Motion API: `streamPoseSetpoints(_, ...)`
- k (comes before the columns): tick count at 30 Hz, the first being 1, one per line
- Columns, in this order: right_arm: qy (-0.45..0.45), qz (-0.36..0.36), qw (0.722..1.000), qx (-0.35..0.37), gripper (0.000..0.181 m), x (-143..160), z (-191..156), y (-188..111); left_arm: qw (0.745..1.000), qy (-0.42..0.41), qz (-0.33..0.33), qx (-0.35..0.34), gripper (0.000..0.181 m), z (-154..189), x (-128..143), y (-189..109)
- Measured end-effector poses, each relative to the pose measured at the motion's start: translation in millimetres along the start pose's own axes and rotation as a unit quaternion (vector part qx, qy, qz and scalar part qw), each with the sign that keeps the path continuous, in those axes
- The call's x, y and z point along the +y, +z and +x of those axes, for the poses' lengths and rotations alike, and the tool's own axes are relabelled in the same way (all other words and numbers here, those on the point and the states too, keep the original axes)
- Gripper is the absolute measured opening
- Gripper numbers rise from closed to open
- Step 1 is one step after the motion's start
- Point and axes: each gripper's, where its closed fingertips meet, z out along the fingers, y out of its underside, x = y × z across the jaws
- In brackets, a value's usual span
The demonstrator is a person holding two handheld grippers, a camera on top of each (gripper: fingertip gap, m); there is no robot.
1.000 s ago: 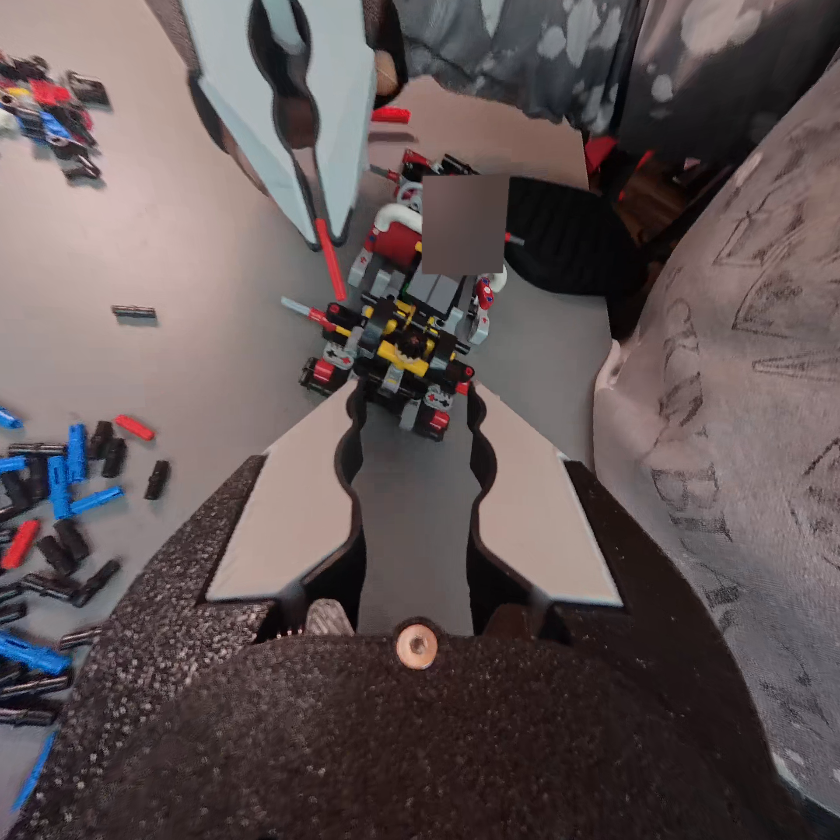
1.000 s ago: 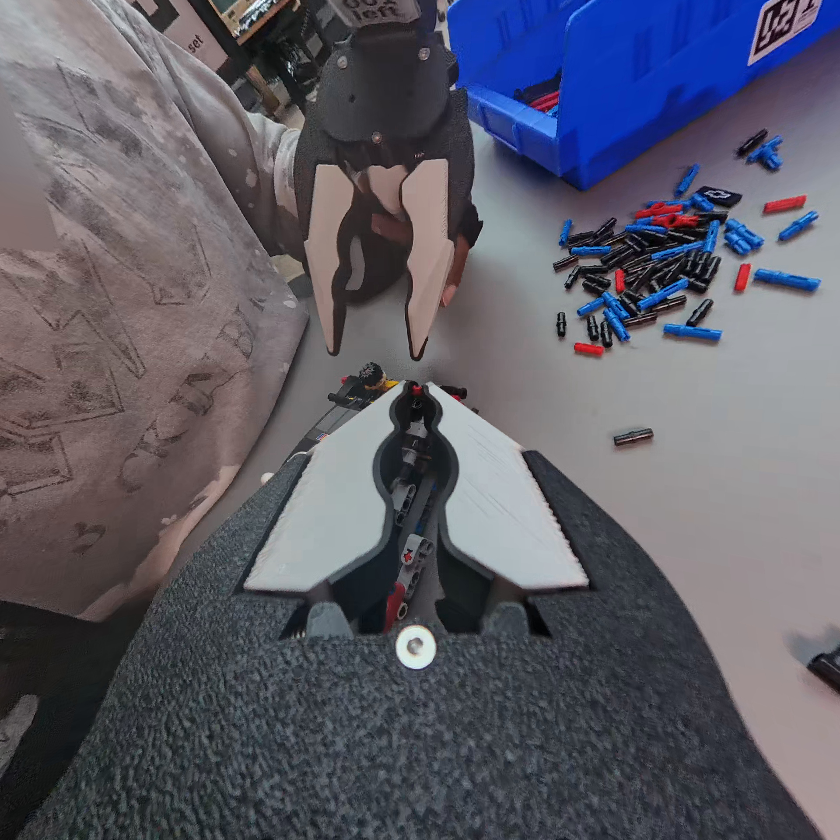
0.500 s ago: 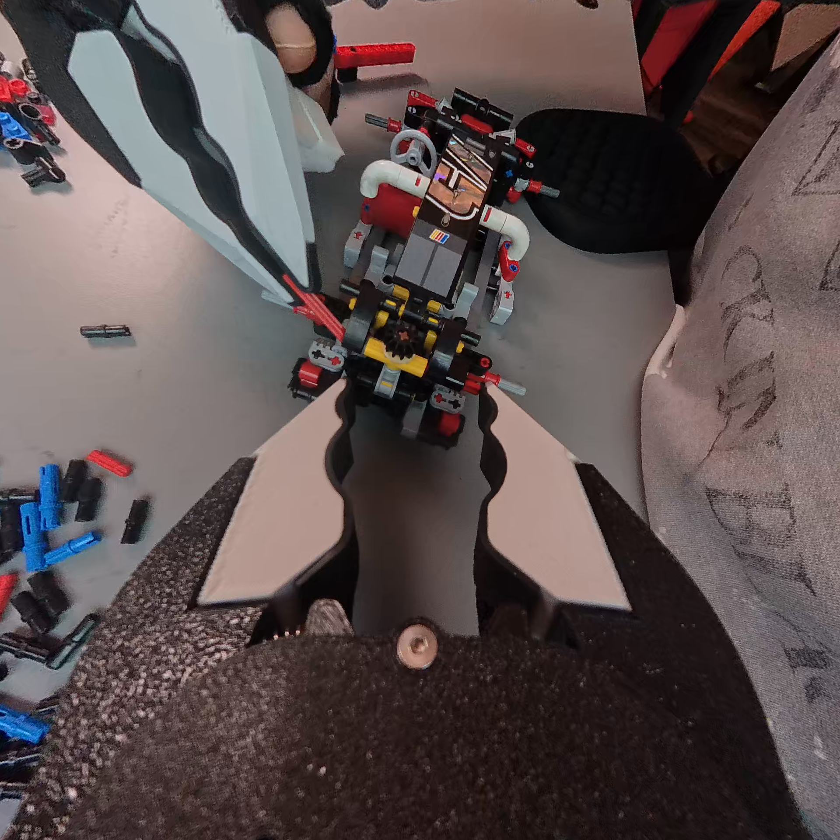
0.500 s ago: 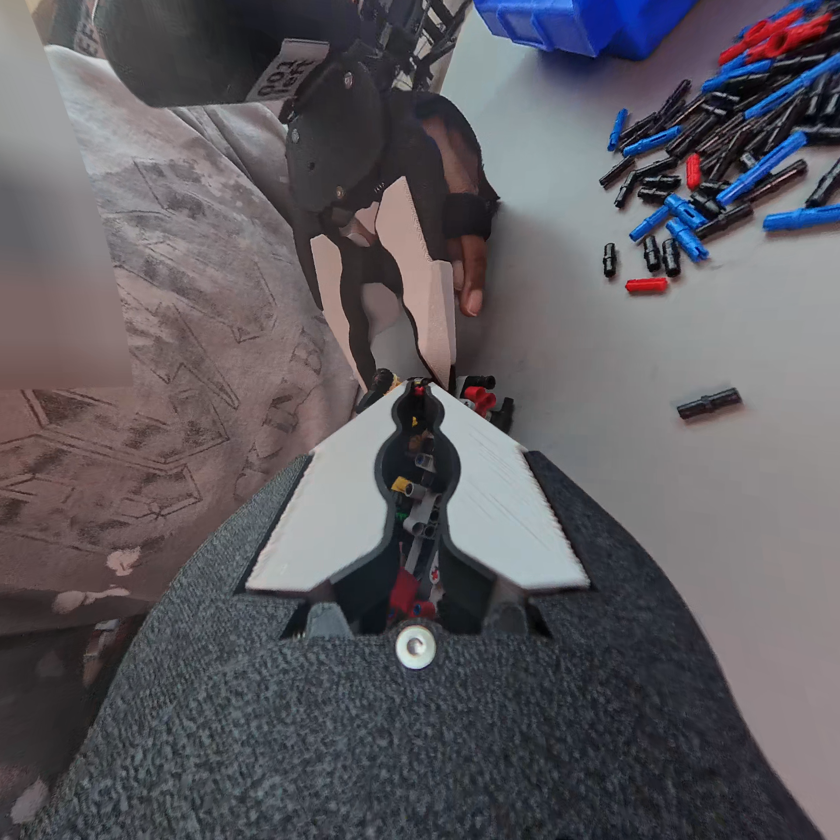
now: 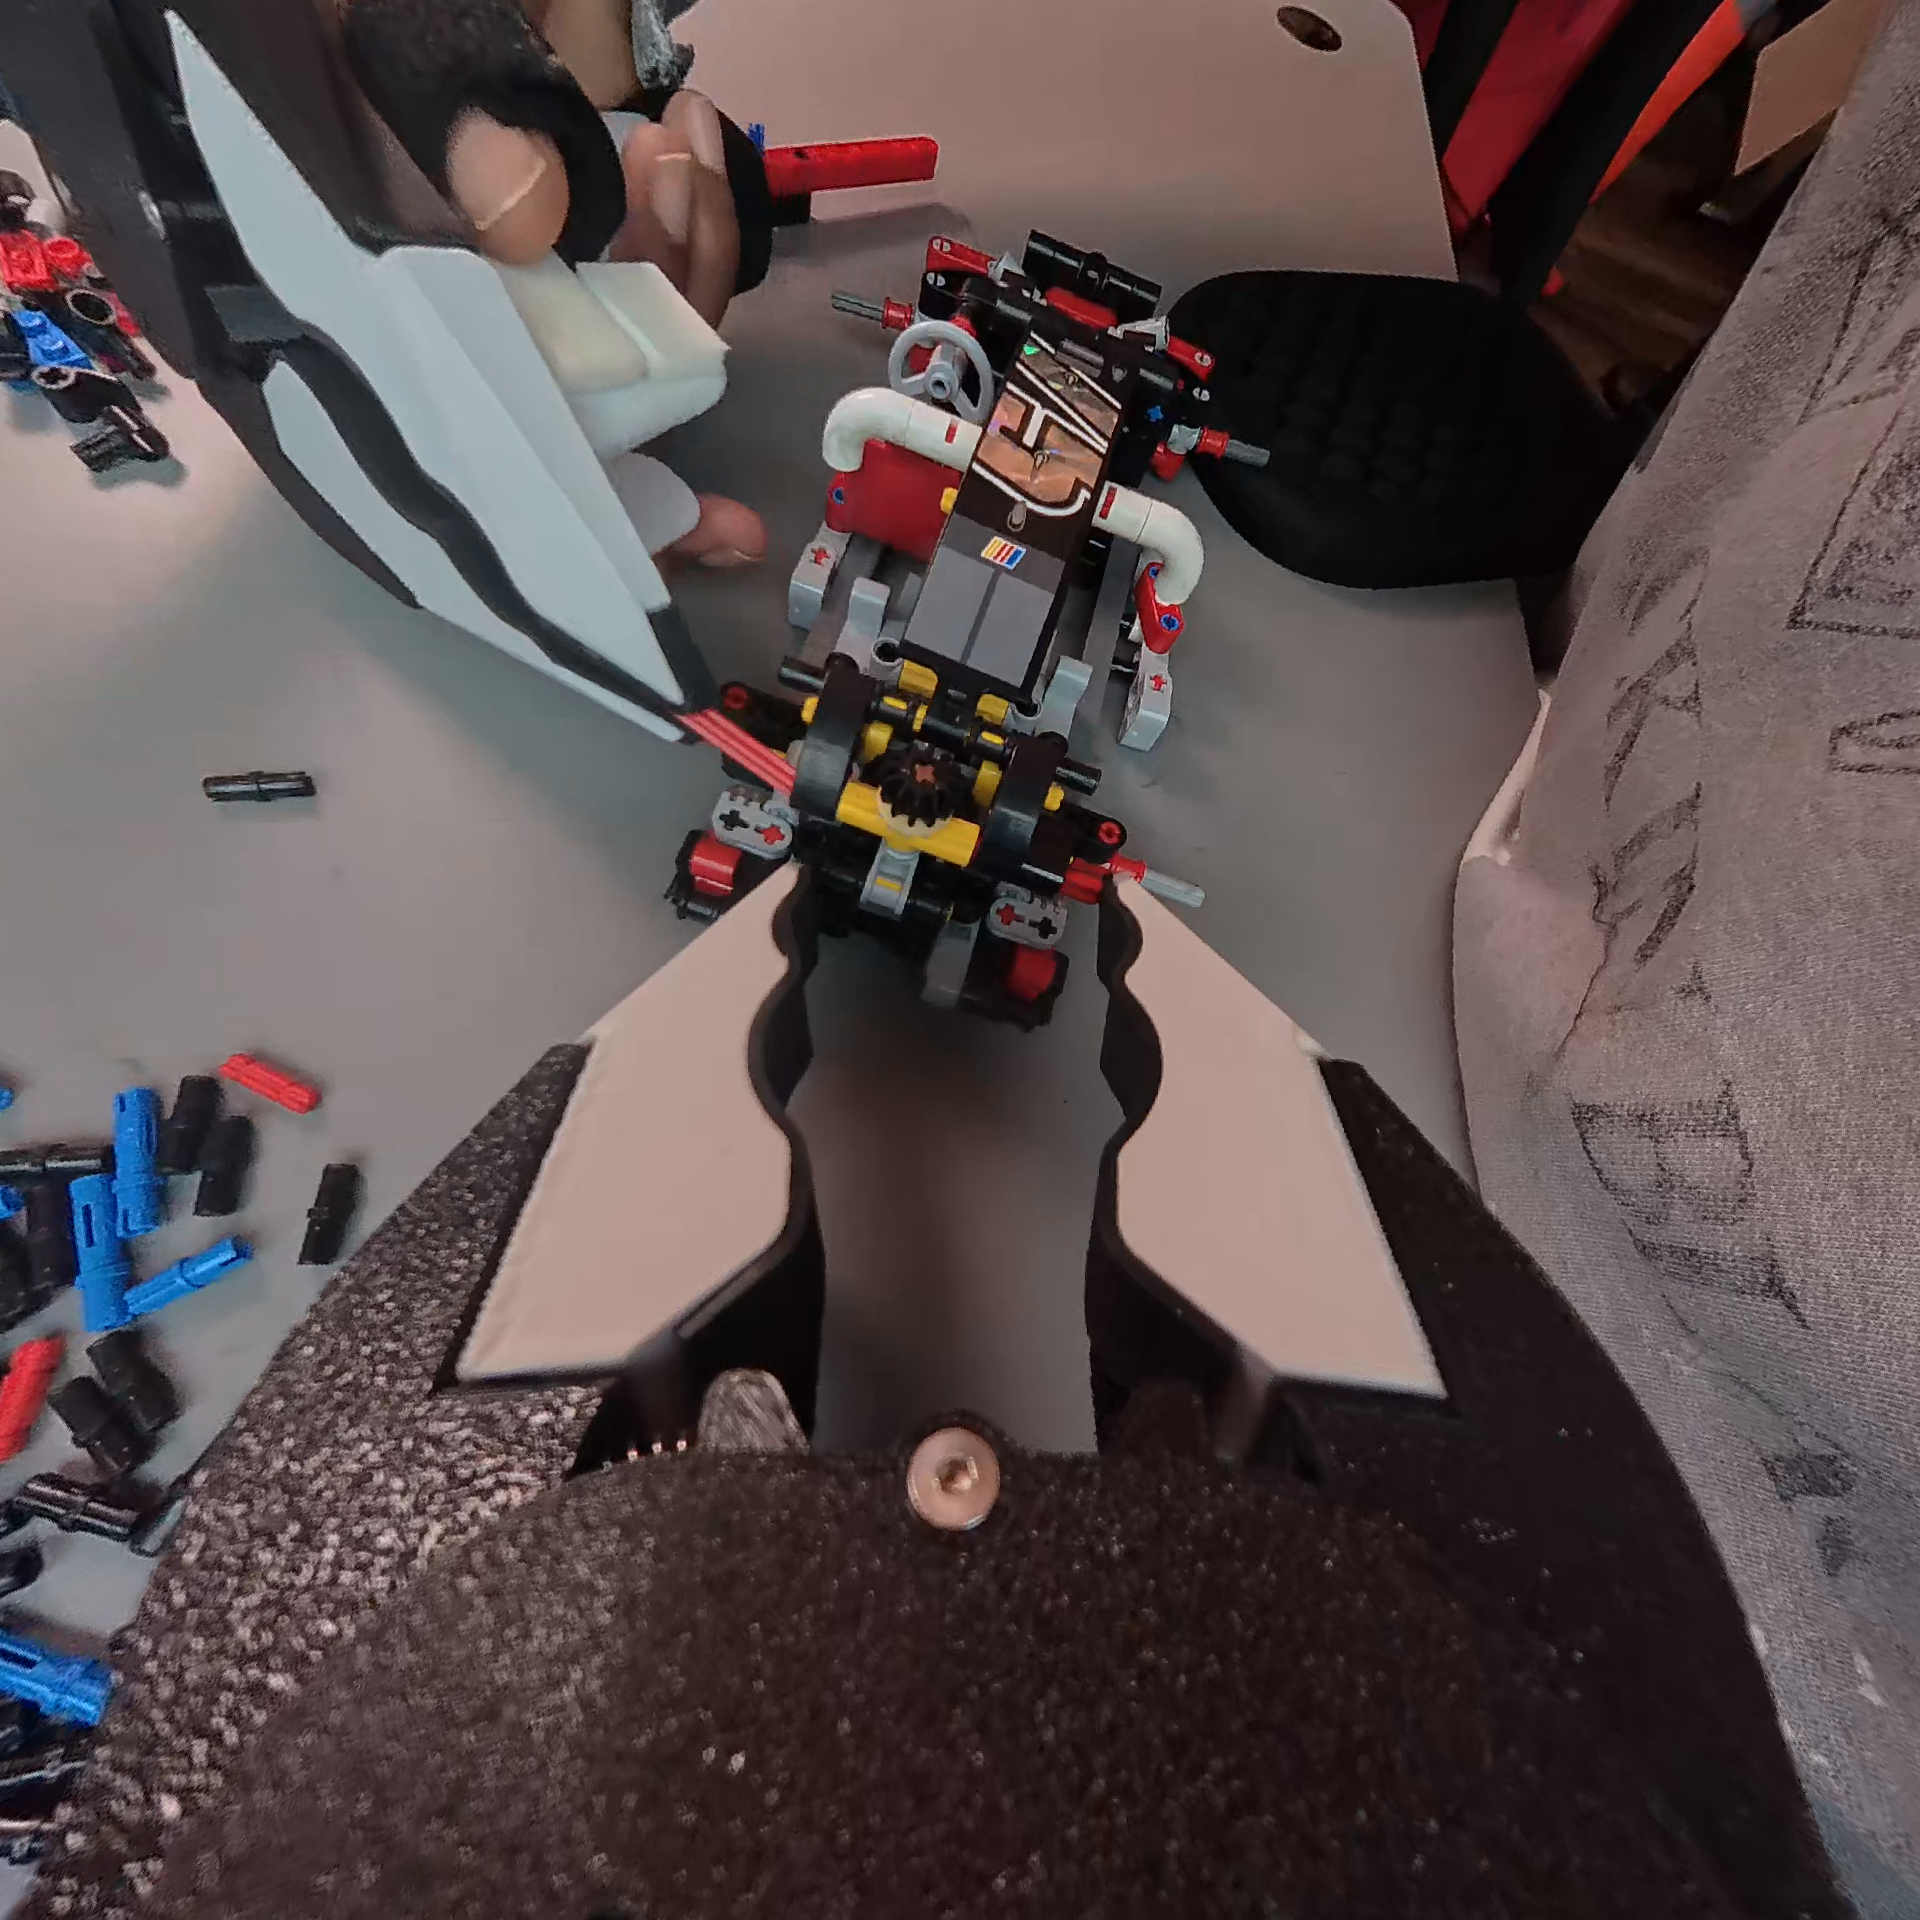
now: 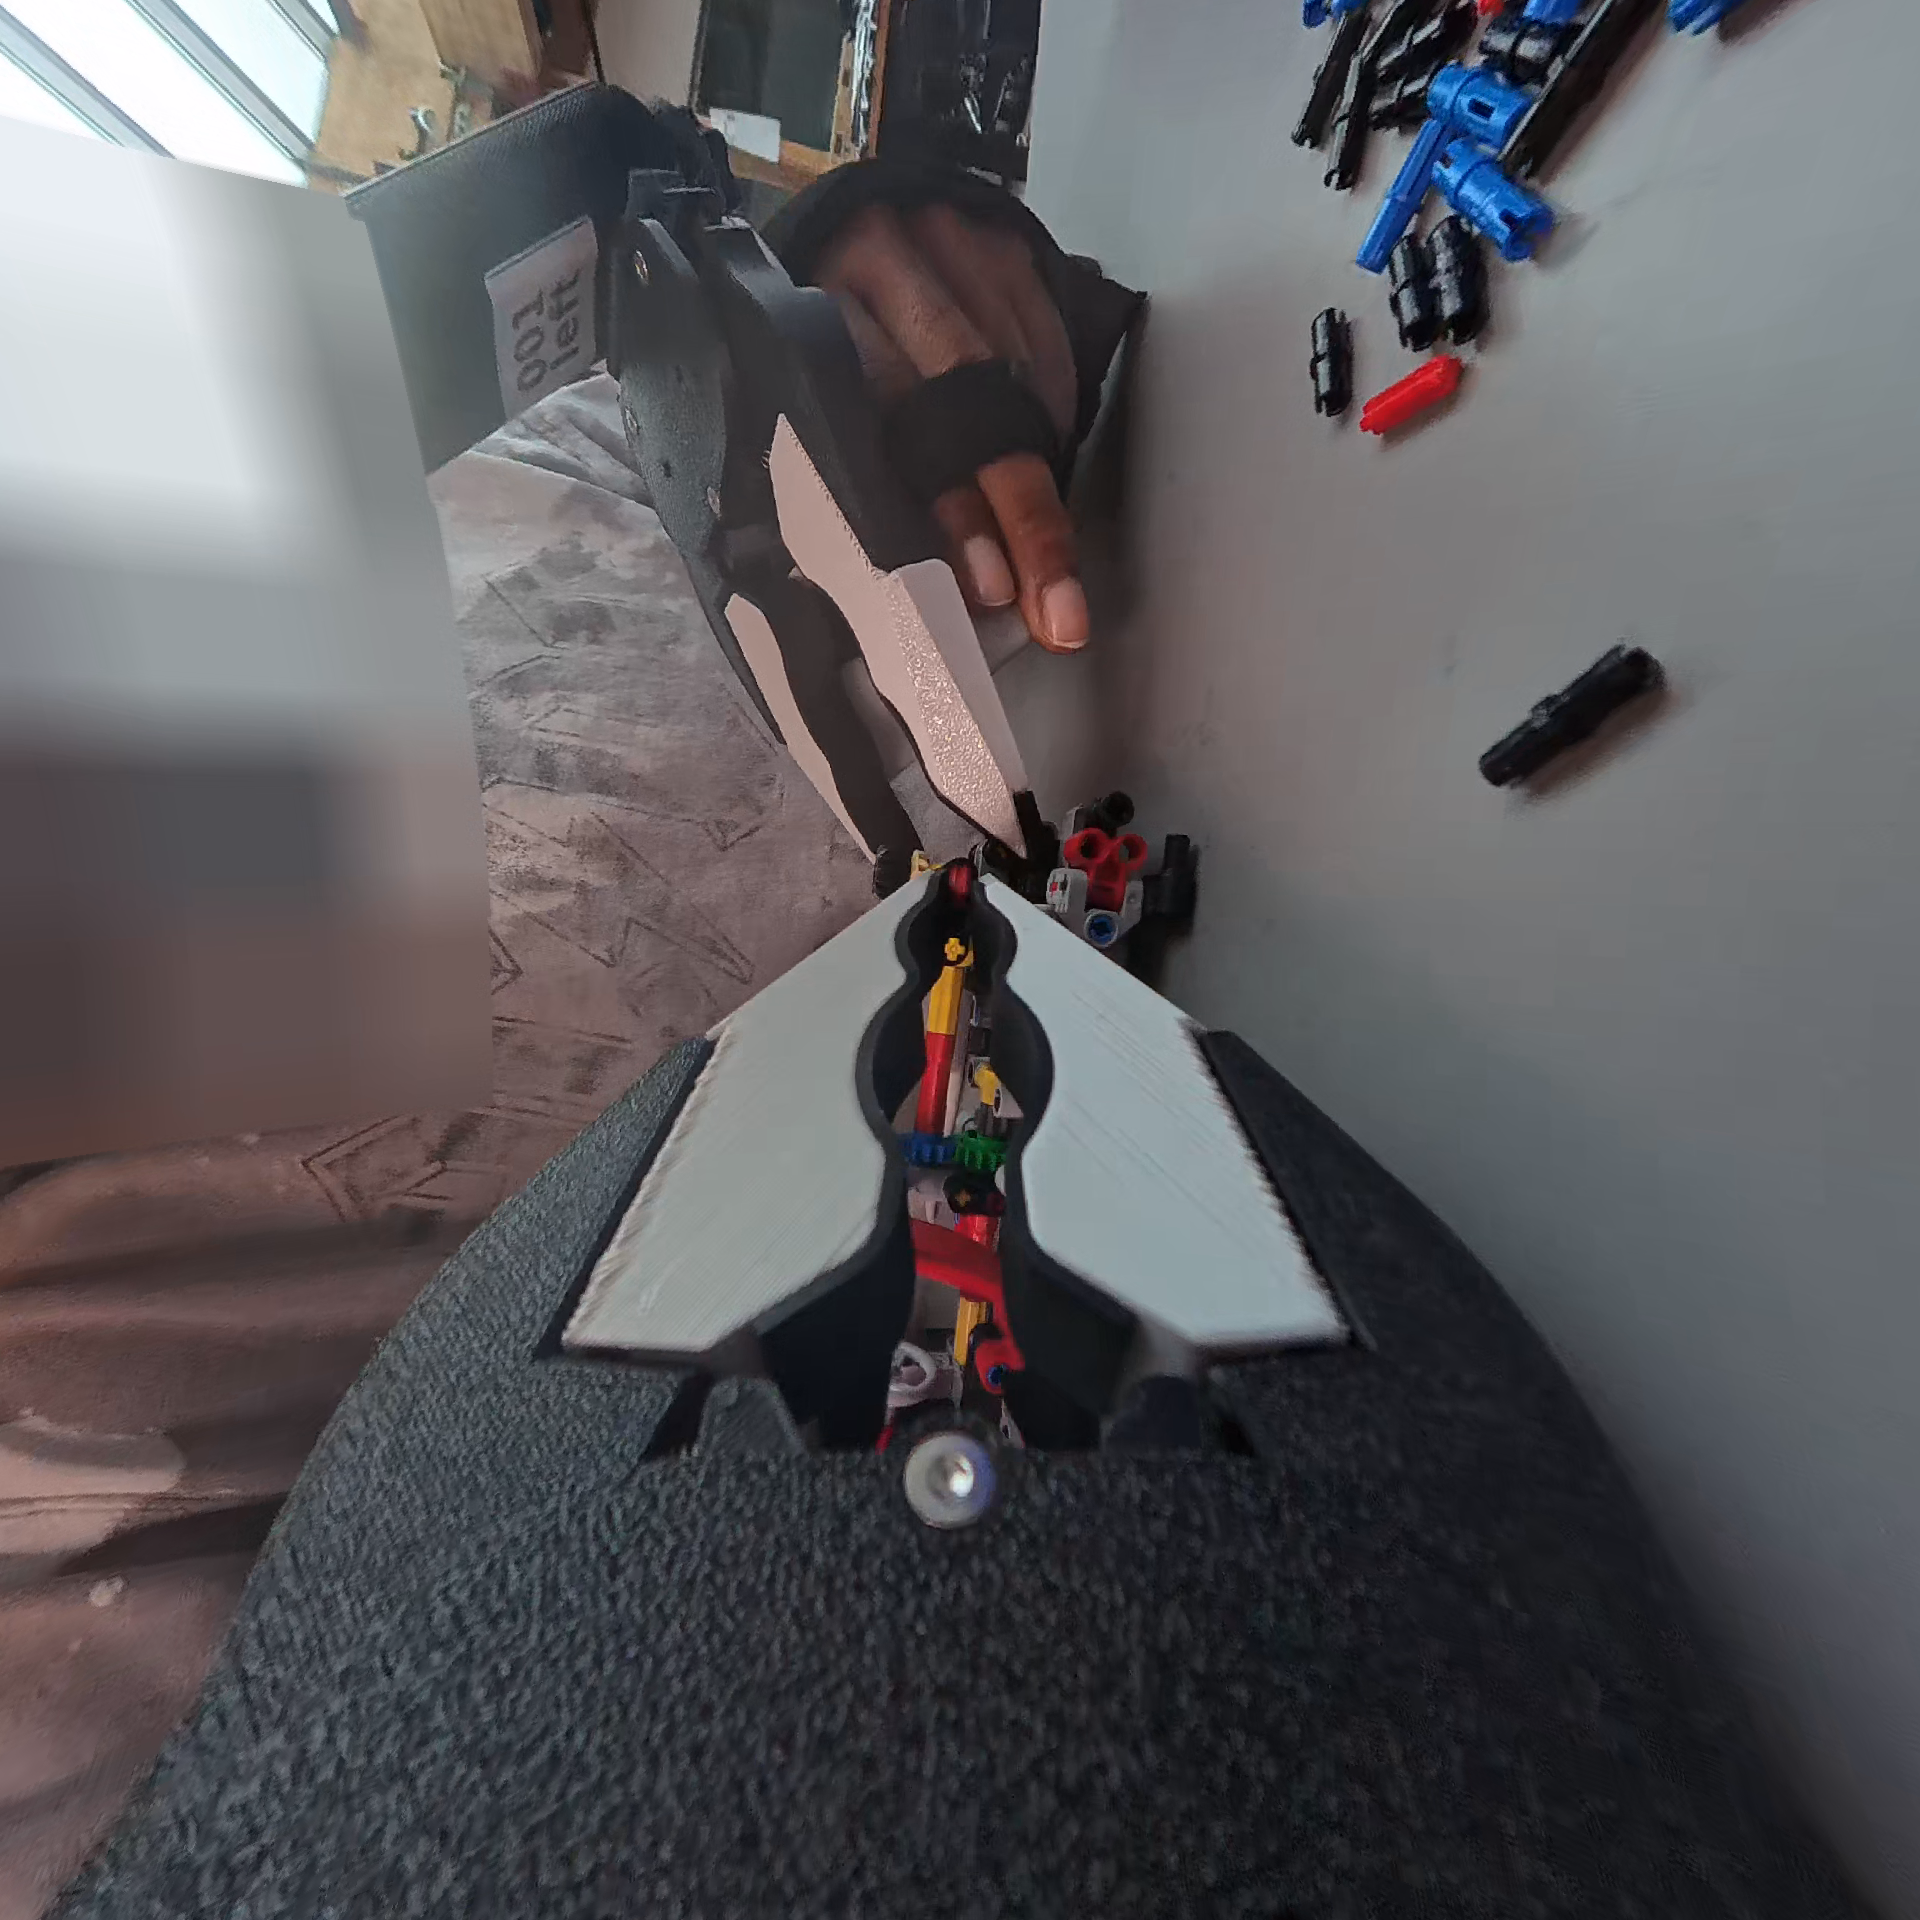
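A toy car (image 5: pixel 987 623) built of black, red, grey and yellow bricks lies on the grey table (image 5: pixel 312 914). My left gripper (image 5: pixel 951 899) is open and empty, its fingertips on either side of the car's near end. My right gripper (image 5: pixel 673 712) comes in from the upper left, shut on a thin red axle (image 5: pixel 743 750) whose free end meets the car's left side by the black gear. In the right wrist view the right gripper (image 6: pixel 957 896) pinches the axle's end (image 6: pixel 958 881) above the car (image 6: pixel 1101 883). The left gripper's fingers (image 6: pixel 935 707) reach the car from behind.
Loose blue, black and red pins (image 5: pixel 125 1226) lie left of the car, also in the right wrist view (image 6: pixel 1455 208). A single black pin (image 5: pixel 258 787) lies apart. A red beam (image 5: pixel 847 166) is at the back. A black seat (image 5: pixel 1382 436) and grey cloth (image 5: pixel 1714 935) are at the right.
My right gripper has swung down with the red axle until its end meets the car's left side. My left gripper has come closer to the car's near end, still open.
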Motion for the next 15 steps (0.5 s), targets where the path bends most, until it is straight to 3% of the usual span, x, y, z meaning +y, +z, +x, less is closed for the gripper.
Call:
streamPoseSetpoints(10, 0.041, -0.129, 0.991, -0.018, 0.003, 6.3, 2.2, 1.5, 1.0, 0.015, 0.0, 0.008, 0.052, 2.1, 1.3, 1.4)
streamPoseSetpoints(15, -0.009, -0.21, 0.977, -0.032, 0.003, 5.1, 1.0, 4.3, 1.0, 0.027, 0.0, 0.008, 0.052, 2.8, 2.2, 1.9)
